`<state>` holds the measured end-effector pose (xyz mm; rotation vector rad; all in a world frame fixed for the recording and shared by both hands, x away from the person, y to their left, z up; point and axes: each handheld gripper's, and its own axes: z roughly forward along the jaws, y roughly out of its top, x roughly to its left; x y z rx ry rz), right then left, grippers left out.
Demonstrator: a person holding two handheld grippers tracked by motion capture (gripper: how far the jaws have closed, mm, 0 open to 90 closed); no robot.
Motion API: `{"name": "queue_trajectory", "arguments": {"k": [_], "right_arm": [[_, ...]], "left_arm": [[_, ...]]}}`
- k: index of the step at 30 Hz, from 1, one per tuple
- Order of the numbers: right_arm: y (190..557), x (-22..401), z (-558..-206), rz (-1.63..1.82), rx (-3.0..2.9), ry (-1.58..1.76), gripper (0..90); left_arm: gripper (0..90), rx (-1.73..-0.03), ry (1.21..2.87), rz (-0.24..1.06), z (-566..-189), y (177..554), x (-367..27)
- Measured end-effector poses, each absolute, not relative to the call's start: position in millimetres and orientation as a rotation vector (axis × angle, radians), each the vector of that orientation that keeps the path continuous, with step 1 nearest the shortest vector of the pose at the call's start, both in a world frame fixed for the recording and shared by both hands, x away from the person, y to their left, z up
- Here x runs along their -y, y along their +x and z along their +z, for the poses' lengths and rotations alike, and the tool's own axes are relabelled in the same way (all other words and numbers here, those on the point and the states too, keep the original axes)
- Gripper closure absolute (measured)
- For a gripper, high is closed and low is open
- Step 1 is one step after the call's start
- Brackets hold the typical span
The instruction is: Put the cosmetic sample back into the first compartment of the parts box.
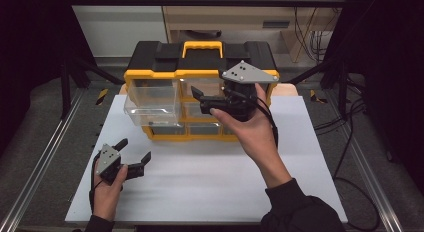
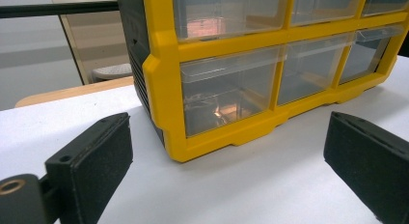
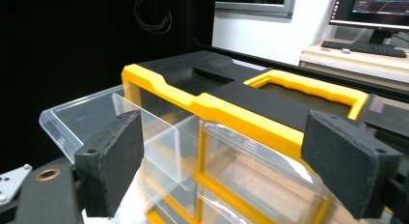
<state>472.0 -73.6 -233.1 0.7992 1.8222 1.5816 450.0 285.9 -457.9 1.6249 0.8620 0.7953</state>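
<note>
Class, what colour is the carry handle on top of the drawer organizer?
Yellow; the carry handle shows best in the right gripper view.

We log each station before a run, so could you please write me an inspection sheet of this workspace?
Surface: white board, bare in front of the organizer.
Job's things: yellow-and-black organizer stands at the board's far edge; its top-left clear drawer is pulled out and looks empty; the other drawers are in.
Clutter: nothing seen.
Grippers: left gripper rests low at the board's near left, jaws open, holding nothing; right gripper is raised before the organizer's upper drawers, jaws open, holding nothing.
Cables: a black one trails from each gripper; more lie on the floor at right.
Surroundings: dark frame rails, grey floor, desk with monitor behind.
</note>
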Motion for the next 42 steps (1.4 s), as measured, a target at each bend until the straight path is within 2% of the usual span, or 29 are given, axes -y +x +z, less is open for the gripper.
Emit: {"name": "queue_trajectory", "arguments": {"k": [14, 42], "right_arm": [[465.6, 107.2, -244.5, 1.466, -1.799, 0.829, 4.2], [449.6, 178.9, -282.3, 1.432, -1.731, 0.927, 2.0]], "left_arm": [[3.0, -0.865, 1.624, 0.796, -458.0, 449.9, -286.3], [2.5, -0.871, 1.619, 0.785, -458.4, 450.3, -286.8]]}}
